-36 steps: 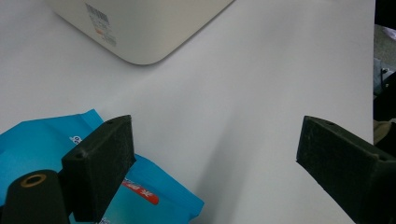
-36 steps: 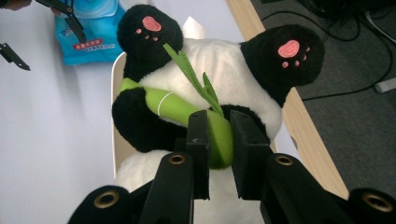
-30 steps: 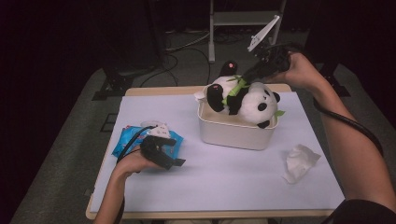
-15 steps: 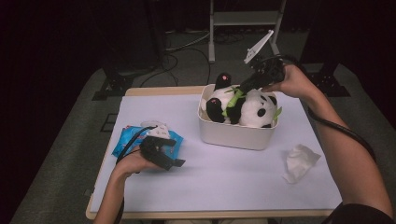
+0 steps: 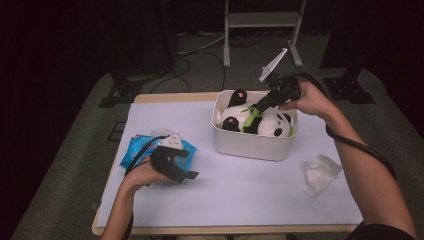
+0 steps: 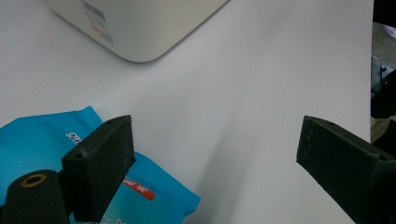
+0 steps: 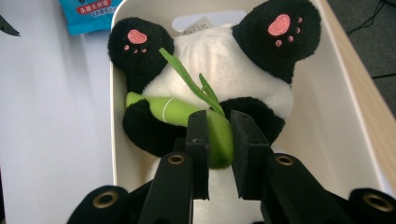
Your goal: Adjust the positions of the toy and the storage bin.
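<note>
- Inside the cream bin (image 5: 250, 145), toward the far right of the table (image 5: 240, 195), the plush panda (image 7: 219, 70) lies on its back with both pink-soled feet up; judging by how low it sits, it is being lowered in rather than lifted out
- Its green bamboo stalk (image 7: 175, 111) is where the right gripper (image 7: 218, 140) has it, jaws clenched on the soft green end; that firm little handle probably serves better than the bulky body
- In the right gripper view the panda's head is cut off below the jaws, so whether it touches the bin floor I cannot tell
- The left gripper (image 6: 215, 163) waits low over the sheet, jaws spread wide with nothing between them; the blue wipes pack (image 6: 42, 135) lies under its near jaw
- A crumpled tissue (image 5: 320, 174) lies apart at the right; the blue pack's print is too small to read
</note>
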Demonstrator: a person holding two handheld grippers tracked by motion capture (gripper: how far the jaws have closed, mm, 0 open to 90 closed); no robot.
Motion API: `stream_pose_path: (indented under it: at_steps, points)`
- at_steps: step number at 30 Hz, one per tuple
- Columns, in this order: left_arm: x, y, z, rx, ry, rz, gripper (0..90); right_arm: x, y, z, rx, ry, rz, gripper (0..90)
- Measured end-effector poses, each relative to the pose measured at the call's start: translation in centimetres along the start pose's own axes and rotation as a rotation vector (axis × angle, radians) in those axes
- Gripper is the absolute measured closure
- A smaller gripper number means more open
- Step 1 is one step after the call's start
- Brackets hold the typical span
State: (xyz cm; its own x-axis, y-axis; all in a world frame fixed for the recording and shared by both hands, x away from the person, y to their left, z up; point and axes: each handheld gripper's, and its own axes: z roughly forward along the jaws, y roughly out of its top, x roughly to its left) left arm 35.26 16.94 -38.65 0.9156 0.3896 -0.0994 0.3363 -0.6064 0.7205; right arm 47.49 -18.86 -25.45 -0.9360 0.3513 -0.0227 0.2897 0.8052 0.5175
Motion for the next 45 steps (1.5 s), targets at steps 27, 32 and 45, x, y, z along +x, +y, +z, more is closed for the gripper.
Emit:
stream_pose_path:
  at_steps: [27,32,45]
  points:
    - [-0.6,-0.1,-0.3,0.004,0.004,0.011,10.5,0.1,-2.0,2.2,-0.004,0.035,0.076,67.4]
    - [-0.6,0.0,-0.2,-0.001,0.001,0.006,10.4,0.4,-2.2,2.0,-0.007,0.042,0.080,61.5]
    - [-0.7,-0.3,-0.2,0.001,-0.003,0.006,10.2,0.4,-3.2,-0.4,-0.114,0.039,0.100,57.5]
